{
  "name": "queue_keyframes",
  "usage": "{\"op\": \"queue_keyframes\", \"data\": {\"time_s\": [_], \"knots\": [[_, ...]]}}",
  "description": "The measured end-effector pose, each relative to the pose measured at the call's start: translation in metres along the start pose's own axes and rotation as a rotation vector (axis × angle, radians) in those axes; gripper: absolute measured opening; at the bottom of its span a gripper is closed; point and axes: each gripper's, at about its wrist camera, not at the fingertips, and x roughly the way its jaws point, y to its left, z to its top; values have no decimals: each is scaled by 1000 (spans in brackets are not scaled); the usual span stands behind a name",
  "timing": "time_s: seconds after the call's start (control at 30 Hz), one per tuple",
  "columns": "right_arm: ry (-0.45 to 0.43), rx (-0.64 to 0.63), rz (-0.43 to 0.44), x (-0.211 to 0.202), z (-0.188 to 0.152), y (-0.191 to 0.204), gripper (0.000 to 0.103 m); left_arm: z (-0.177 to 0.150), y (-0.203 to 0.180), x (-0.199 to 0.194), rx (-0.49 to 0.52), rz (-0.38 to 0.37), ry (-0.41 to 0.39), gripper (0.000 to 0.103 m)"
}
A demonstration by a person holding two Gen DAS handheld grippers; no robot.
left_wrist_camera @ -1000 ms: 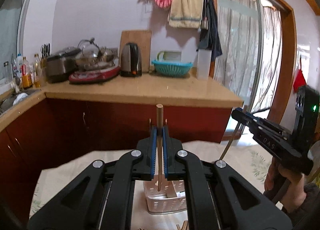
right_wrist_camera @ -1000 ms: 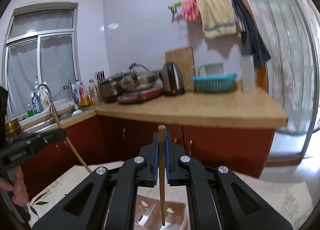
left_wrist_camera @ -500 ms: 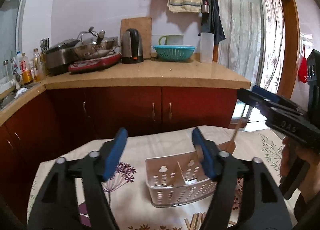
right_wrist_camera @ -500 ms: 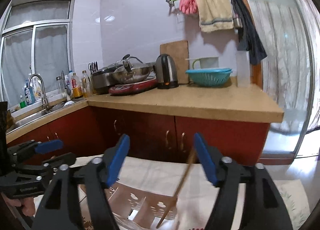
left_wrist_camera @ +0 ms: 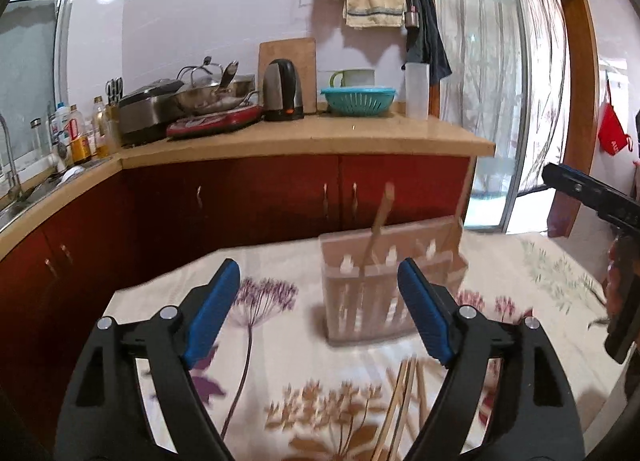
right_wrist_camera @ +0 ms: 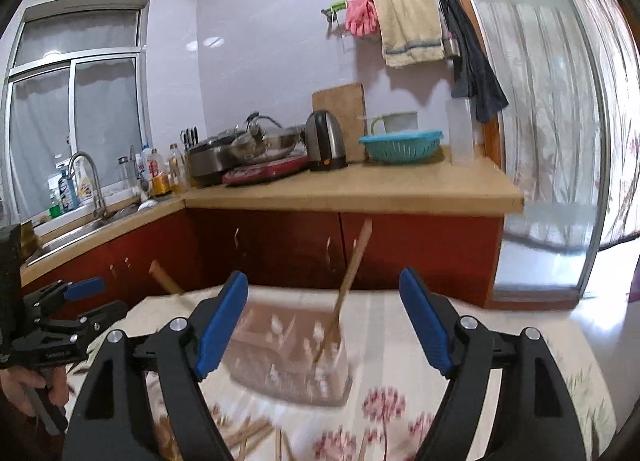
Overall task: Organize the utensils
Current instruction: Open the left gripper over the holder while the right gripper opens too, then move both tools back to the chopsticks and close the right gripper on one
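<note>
A white slotted utensil holder stands on the flowered tablecloth; it also shows blurred in the right wrist view. Two wooden chopsticks lean inside it: one near its middle and one at its right end. In the right wrist view they show as one chopstick on the right and one on the left. Several loose chopsticks lie on the cloth in front; they also show in the right wrist view. My left gripper is open and empty. My right gripper is open and empty.
The table carries a flowered cloth. Behind it runs a kitchen counter with red cabinets, a kettle, pans, a teal colander and a sink at left. A glass sliding door is at right.
Both grippers were shut on a chopstick each a second ago. Both opened and the chopsticks dropped into the holder. Both grippers have since drawn back and lowered.
</note>
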Motion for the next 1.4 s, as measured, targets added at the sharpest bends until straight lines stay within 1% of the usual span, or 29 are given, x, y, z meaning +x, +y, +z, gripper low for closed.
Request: {"op": "queue_keyframes", "data": {"time_s": [0.07,0.13,0.23,0.3,0.4,0.47,0.5,0.6,0.63,0.73,0.8,1.0,1.2,1.4], "knots": [[35,14,2,-10,-25,-3,76,-16,2,-6,-10,-10,14,79],[70,19,1,-19,-48,-5,76,-41,2,-12,-26,-25,43,79],[115,25,-3,-33,-86,-8,75,-73,0,-16,-29,-26,87,79],[150,31,-8,-41,-112,-11,64,-93,-2,-18,-16,-21,115,77],[209,49,-19,-50,-143,-14,50,-123,-5,-21,-3,-26,160,71],[245,64,-18,-54,-161,-16,45,-143,-7,-22,6,-30,200,65],[254,65,-20,-57,-167,-16,42,-152,-8,-23,7,-29,213,64],[288,54,-29,-64,-190,-18,40,-172,-7,-24,-11,-24,246,61],[298,56,-30,-64,-196,-19,37,-176,-6,-25,-21,-25,253,60],[311,65,-32,-65,-207,-23,30,-187,-3,-24,-43,-15,274,60],[310,68,-31,-66,-211,-24,23,-190,-3,-24,-52,-12,279,60],[286,53,-33,-73,-216,-21,11,-195,-7,-24,-51,-11,287,60],[269,40,-29,-76,-216,-17,9,-197,-11,-24,-39,-14,285,60],[222,29,-76,-83,-216,-17,8,-199,-10,-23,-53,-18,285,60]]}}
